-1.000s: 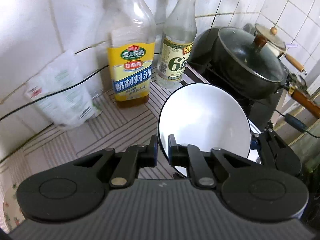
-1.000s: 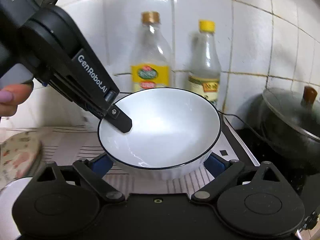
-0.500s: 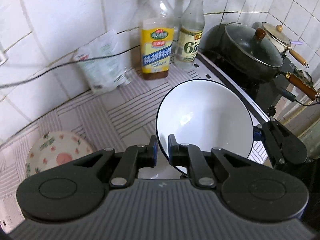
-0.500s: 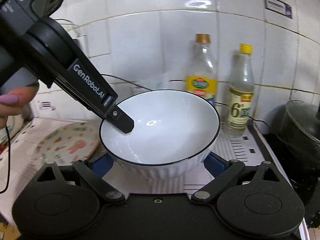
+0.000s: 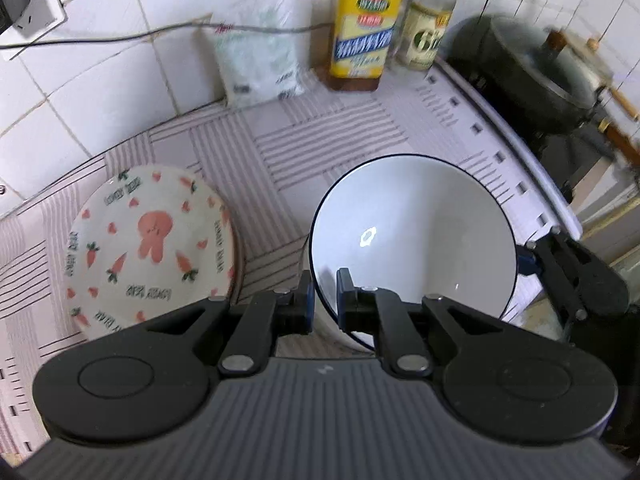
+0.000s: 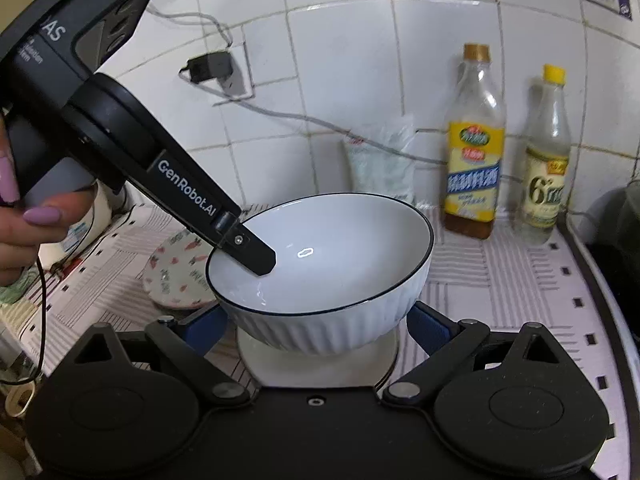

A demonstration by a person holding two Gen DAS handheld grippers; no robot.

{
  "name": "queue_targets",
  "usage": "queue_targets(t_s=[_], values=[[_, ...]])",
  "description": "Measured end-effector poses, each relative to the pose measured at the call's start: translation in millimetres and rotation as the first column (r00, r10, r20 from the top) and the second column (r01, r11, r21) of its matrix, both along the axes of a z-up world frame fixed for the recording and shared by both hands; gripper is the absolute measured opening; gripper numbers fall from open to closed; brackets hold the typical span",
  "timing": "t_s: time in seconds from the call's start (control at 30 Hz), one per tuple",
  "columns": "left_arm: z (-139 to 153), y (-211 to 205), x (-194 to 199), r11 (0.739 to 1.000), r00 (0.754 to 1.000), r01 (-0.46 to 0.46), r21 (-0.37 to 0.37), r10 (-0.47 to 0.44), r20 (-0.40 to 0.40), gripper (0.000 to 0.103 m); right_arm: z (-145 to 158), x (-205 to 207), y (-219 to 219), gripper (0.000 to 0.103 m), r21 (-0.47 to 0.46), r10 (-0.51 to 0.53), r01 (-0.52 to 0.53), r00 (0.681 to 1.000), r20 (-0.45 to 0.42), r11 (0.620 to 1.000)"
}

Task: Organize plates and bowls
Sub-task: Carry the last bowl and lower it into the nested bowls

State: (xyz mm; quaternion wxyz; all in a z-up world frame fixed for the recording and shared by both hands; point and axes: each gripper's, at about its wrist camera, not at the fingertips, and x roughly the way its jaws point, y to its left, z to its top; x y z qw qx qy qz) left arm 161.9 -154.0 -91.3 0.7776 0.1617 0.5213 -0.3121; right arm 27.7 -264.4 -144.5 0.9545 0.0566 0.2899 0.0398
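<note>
Bowl (image 5: 412, 240) first, nearest both cameras: it is white, ribbed outside, with a thin dark rim, and it is carried clear of the counter between two tools. Its near rim is pinched by the left gripper (image 5: 322, 298), one finger inside the wall and one outside, pressed tight on the thin edge. In the right wrist view that same gripper (image 6: 256, 258) is seen slanting down into the bowl (image 6: 320, 272) from the upper left, held by a hand (image 6: 24, 216). The right gripper (image 6: 320, 320) is spread wide around the bowl's base; whether its blue pads press the ribbed wall or only flank it cannot be told. Something white is seen directly under the bowl, possibly a second dish, but it is too hidden to name.

Just beyond, to the left, a patterned plate (image 5: 152, 240) with carrots and a rabbit lies flat on the striped mat (image 5: 320, 148). Farther back, against the tiled wall, a bag (image 5: 260, 60) and two bottles (image 5: 366, 32) are stood, with a dark pot (image 5: 532, 80) at the far right.

As a judgement, the task is part-way: the bowl is lifted and appears headed toward the plate, but nothing is stacked yet. Setting it down and releasing are left.
</note>
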Motion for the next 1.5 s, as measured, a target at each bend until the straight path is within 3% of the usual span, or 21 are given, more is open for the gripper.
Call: queue_targets(t_s=[0.17, 0.57, 0.73, 0.93, 1.33, 1.5], values=[[-14, 0, -1, 0.999, 1.0, -0.011, 0.048, 0.011, 0.004, 0.01, -16, 4, 10, 0.099, 0.011, 0.016, -0.016, 1.0, -0.026, 1.0], [-30, -15, -2, 0.994, 1.0, -0.005, 0.107, 0.003, 0.017, 0.011, -25, 11, 16, 0.097, -0.085, -0.005, -0.002, 0.996, -0.084, 0.996], [-39, -16, -1, 0.992, 1.0, -0.009, 0.124, 0.01, -0.008, 0.012, -27, 19, 21, 0.098, -0.127, -0.003, -0.016, 0.99, -0.144, 0.992], [-42, -19, -4, 0.99, 1.0, -0.004, 0.139, 0.001, 0.023, 0.011, -28, 30, 23, 0.1, -0.163, -0.008, -0.03, 0.974, -0.229, 0.986], [-47, -11, -4, 0.994, 0.996, -0.085, 0.065, 0.084, 0.018, 0.012, -33, 26, 29, 0.102, -0.238, 0.02, -0.066, 0.982, -0.188, 0.969], [-42, -1, -9, 0.995, 0.992, -0.096, 0.001, 0.096, 0.076, 0.024, -27, 14, 34, 0.102, -0.274, -0.011, -0.03, 0.989, -0.146, 0.961]])
